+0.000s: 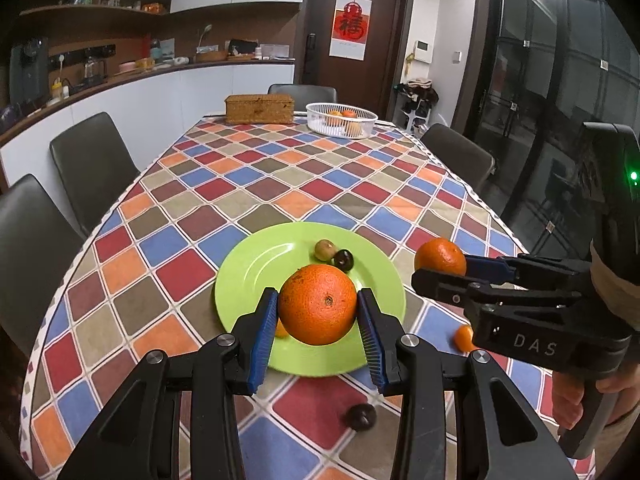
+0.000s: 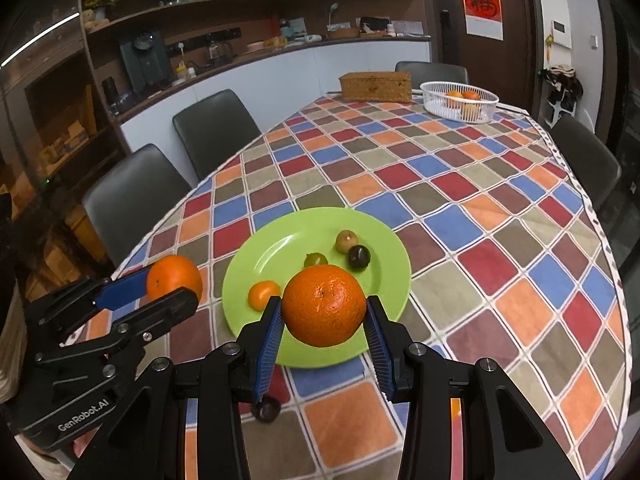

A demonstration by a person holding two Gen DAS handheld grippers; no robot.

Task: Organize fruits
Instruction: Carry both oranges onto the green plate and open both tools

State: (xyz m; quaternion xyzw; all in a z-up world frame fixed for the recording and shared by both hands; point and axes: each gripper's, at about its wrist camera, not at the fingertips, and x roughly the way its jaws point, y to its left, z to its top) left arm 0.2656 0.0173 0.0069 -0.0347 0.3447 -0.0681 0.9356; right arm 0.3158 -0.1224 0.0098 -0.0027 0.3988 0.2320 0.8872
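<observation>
With an orange pinched in each pair of my jaws, I hold both fruits above the near end of the bench [image 1: 304, 168], over and beside the green plate [image 1: 256, 276]. My left gripper [image 1: 318, 306] has its blue pads pressed on either flank of a large orange [image 1: 318, 304], jaws narrowed only as far as the fruit allows; it hangs over the plate's near half. My right gripper [image 2: 325, 312] clamps a second orange [image 2: 325, 306] the same way, also over the plate in its own view.

I judge the side-on hold is meant to keep each round fruit from rolling out while I carry it, probably to the white basket [image 1: 342, 120] at the far end, where other oranges already lie. Small fruits sit on the plate: a greenish one [image 1: 325, 250] touching a dark one [image 1: 344, 260]. Another dark fruit [image 1: 361, 416] lies on the cloth below my left jaws.

Neither orange has a real long axis. The left one's stem dimple faces my camera; the right one's faces up and toward the camera.
</observation>
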